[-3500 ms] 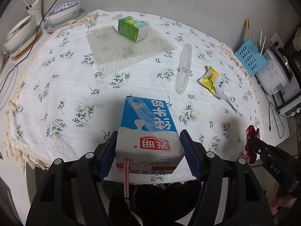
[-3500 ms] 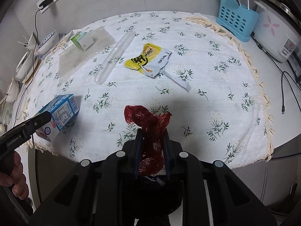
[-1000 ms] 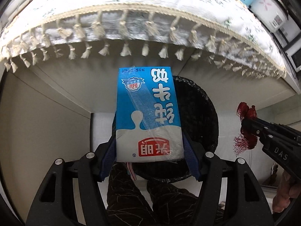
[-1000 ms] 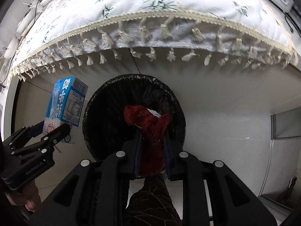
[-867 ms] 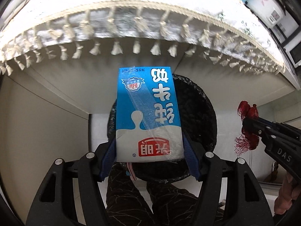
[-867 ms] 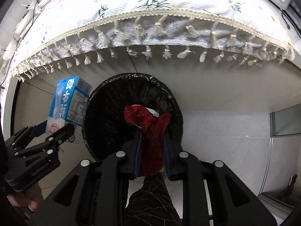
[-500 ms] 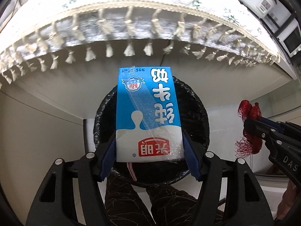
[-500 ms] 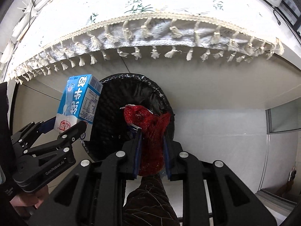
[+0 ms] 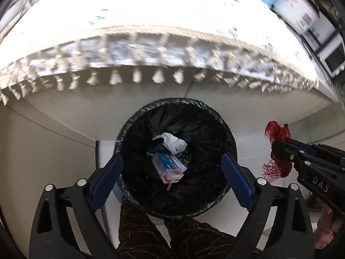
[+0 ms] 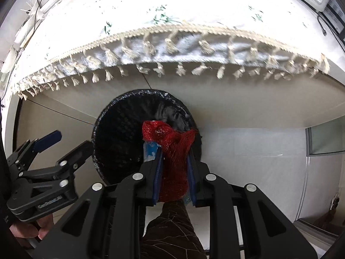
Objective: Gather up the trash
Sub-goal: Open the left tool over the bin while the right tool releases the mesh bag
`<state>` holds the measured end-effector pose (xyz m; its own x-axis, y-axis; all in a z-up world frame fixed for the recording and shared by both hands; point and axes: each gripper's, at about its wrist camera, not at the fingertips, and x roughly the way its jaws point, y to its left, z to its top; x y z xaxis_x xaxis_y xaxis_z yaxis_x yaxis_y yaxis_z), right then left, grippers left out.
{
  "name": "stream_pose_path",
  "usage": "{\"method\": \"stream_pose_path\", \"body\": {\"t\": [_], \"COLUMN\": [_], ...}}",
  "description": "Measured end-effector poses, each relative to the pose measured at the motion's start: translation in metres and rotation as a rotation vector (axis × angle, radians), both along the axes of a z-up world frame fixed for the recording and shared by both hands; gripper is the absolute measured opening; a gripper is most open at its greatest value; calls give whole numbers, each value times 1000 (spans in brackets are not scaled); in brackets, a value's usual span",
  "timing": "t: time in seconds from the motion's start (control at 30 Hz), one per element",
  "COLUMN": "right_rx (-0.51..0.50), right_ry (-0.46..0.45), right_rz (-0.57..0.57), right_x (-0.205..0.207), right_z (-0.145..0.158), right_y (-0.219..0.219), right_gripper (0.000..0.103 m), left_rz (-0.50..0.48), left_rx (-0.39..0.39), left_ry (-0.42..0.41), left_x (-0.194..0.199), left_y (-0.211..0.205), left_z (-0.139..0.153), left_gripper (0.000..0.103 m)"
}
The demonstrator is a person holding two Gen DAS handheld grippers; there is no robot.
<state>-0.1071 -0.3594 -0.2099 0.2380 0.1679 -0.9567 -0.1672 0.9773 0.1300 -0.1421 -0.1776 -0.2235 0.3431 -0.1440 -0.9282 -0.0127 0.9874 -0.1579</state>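
The fingers of the left gripper (image 9: 171, 182) are opening and stand wide apart at the lower centre of the left wrist view, their blue pads on either side of the frame's middle with nothing between them. Directly below them sits a round bin (image 9: 224, 129) lined with a black bag, filling the centre of the frame. A blue and white milk carton (image 9: 168, 167) lies on its side at the bottom of the bin, just below a crumpled white tissue (image 9: 170, 141).

The fingers of the right gripper (image 10: 174, 173) are closed on a bunched red mesh net (image 10: 172, 157), which sticks out above the fingertips at the centre of the right wrist view. In that view the gripper hangs over the right part of the bin's opening. In the left wrist view the same gripper and net appear at the right edge, beside the bin rather than over it.

A white tablecloth (image 10: 194, 10) with a tasselled fringe covers the surface across the top of both views, the fringe hanging above the bin. Dark patterned trousers (image 9: 151, 233) of the person show at the bottom centre, near the bin's lower edge.
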Motion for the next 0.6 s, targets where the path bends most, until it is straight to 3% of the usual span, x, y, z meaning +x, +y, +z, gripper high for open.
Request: {"method": "stream_pose_path", "body": {"t": [0.3,0.6], "right_rx": [32,-10], "right_ry": [10,14], "right_rz": [-5,48], "right_x": [23,21], "right_z": [-2,-19], "right_y": [24,52], "right_gripper": [21,21], "left_rz": [82,120], "left_rx": [17,21], "left_ry": [-33,5], "left_x": [5,2], "left_y": [49,76], "left_z": [18,11], "left_gripper": [97,97]}}
